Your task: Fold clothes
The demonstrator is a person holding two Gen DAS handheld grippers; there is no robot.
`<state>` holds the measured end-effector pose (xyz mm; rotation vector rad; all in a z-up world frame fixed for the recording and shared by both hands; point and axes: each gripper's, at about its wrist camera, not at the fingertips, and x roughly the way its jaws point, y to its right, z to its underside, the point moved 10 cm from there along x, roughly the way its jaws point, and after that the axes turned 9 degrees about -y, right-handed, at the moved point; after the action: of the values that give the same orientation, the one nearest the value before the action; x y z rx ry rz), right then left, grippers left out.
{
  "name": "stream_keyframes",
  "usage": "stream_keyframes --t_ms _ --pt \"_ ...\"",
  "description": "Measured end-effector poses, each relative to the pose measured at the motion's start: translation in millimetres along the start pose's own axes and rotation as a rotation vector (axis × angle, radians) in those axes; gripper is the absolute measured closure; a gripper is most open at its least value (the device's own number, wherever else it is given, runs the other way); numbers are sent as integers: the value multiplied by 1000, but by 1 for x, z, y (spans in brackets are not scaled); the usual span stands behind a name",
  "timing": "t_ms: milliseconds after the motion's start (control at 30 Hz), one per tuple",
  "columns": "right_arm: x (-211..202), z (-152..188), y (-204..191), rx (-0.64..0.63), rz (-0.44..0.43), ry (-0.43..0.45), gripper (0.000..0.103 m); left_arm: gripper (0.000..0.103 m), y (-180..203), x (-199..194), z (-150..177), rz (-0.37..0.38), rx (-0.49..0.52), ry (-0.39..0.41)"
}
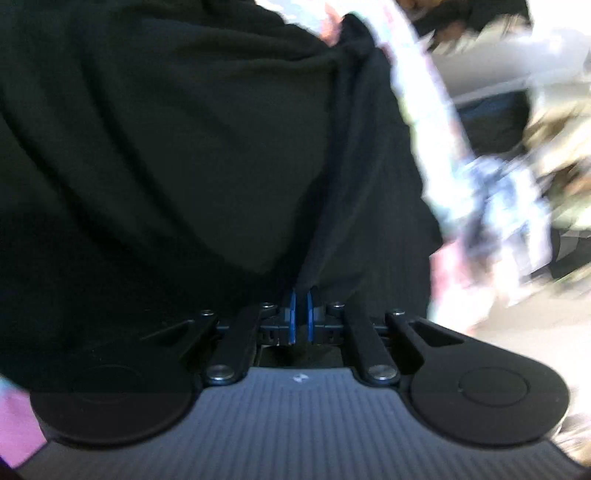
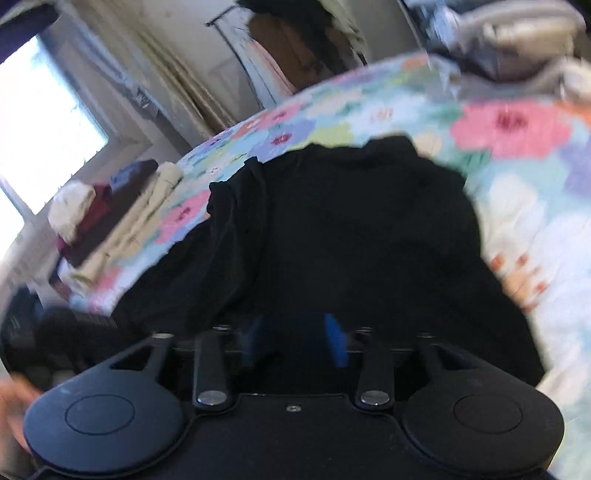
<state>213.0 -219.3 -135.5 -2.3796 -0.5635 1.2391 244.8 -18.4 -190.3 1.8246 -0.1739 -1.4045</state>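
Note:
A black garment (image 1: 184, 147) fills most of the left wrist view and hangs in folds from my left gripper (image 1: 301, 314). Its blue pads are shut on a pinched edge of the cloth. In the right wrist view the same black garment (image 2: 351, 221) lies spread on a flowered bedcover (image 2: 517, 129). My right gripper (image 2: 295, 336) hovers over the garment's near edge with its blue pads well apart and open. Dark cloth shows between and behind them; the picture is blurred and I see no pad pressing on it.
A stack of folded cream, dark red and dark clothes (image 2: 110, 214) sits at the bed's left edge. A clothes rack (image 2: 295, 44) stands against the far wall, beside a bright window (image 2: 44, 122). Grey bundles (image 2: 517, 33) lie at the bed's far right.

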Motion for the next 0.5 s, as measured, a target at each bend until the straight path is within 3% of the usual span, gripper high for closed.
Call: stream_keyframes --t_ms 200,300,367,400,433,500 --pt "21 8 -16 35 -43 -57 48 98 4 -3 -3 -53 53 23" --pt "31 16 -26 -13 -50 -107 46 98 1 -2 -5 -23 22 10" --pt "38 20 -31 -73 -4 -114 47 98 -1 -2 -5 -31 42 6" --pt "38 20 -33 -108 33 -96 64 98 2 -2 -5 -50 76 9" --pt "38 19 -36 -145 68 -83 97 98 6 -1 -5 -75 114 18" --pt "28 7 -42 -172 94 -31 97 97 20 -5 -6 -82 184 57"
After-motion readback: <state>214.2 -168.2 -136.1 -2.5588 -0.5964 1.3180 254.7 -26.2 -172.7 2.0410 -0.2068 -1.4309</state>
